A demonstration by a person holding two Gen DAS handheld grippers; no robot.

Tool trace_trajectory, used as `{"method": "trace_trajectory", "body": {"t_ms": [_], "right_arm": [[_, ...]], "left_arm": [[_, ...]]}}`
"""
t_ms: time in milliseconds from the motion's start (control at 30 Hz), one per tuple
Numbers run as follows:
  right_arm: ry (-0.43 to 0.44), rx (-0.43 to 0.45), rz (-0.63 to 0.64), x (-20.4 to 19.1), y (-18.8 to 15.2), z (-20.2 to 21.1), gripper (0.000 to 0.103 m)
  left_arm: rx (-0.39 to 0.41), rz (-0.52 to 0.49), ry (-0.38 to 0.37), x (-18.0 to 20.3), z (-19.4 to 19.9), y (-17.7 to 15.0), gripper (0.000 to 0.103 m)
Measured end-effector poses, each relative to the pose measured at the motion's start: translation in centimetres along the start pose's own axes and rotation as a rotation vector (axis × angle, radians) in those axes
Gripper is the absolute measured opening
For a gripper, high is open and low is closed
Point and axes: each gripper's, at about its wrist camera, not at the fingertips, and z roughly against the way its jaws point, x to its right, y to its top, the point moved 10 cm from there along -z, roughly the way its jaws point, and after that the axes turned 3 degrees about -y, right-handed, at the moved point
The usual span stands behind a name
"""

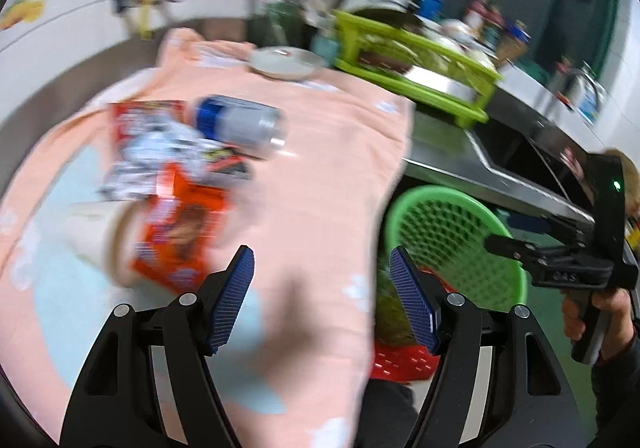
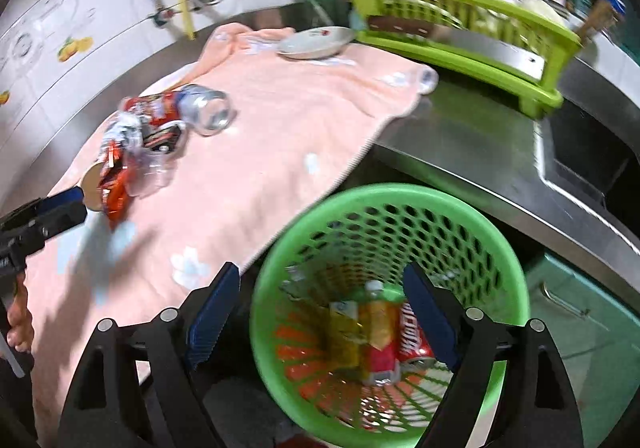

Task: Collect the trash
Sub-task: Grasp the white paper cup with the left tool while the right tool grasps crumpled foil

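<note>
Two tools are up over the desk [image 2: 460, 136], both with fingers apart and nothing between them. The left tool [image 1: 322, 298] hangs above the pink towel [image 1: 320, 168]; the right tool [image 2: 320, 316] hangs over the green basket [image 2: 516, 288], which stands just off the desk's edge.

The trash is in two places. On the towel lies one heap: one can [image 1: 240, 126] on its side, one paper cup [image 1: 94, 236], one orange packet [image 1: 180, 236] and one red-and-white wrapper [image 1: 148, 136], all touching or overlapping. In the basket I count one red can [image 2: 412, 344], one bottle [image 2: 378, 328] and one yellow packet [image 2: 344, 332].

One plate [image 2: 316, 42] sits at the towel's far end, one lime rack [image 2: 480, 28] beside it.
</note>
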Motion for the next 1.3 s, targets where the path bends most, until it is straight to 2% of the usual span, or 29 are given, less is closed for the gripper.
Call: {"method": "trace_trajectory", "body": {"t_ms": [100, 233, 300, 367, 467, 767, 1100, 1300], "right_arm": [[0.02, 0.006, 0.032, -2.0, 0.8, -0.2, 0.083], [0.05, 0.01, 0.068, -4.5, 1.8, -0.4, 0.084], [0.061, 0.012, 0.085, -5.7, 2.3, -0.5, 0.084], [0.069, 0.015, 0.103, -6.7, 2.8, -0.6, 0.085], [0.081, 0.019, 0.129, -8.3, 3.4, -0.7, 0.086], [0.108, 0.001, 0.182, -11.9, 5.0, -2.0, 0.086], [0.142, -0.012, 0.267, -17.1, 7.5, -3.6, 0.086], [0.193, -0.024, 0.307, -20.5, 9.4, -4.9, 0.086]], "left_arm": [[0.03, 0.038, 0.069, -3.5, 1.5, 0.4, 0.07], [0.065, 0.07, 0.185, -8.3, 3.1, 0.6, 0.08], [0.073, 0.069, 0.215, -9.9, 3.5, 0.6, 0.082], [0.072, 0.055, 0.252, -11.6, 3.7, 0.4, 0.09], [0.068, 0.027, 0.284, -13.6, 3.5, 0.1, 0.096], [0.022, 0.032, 0.174, -17.0, 0.9, -0.2, 0.098], [-0.003, 0.052, 0.04, -17.9, -1.4, -0.4, 0.098], [0.004, 0.046, 0.017, -18.3, -2.1, -0.1, 0.098]]}}
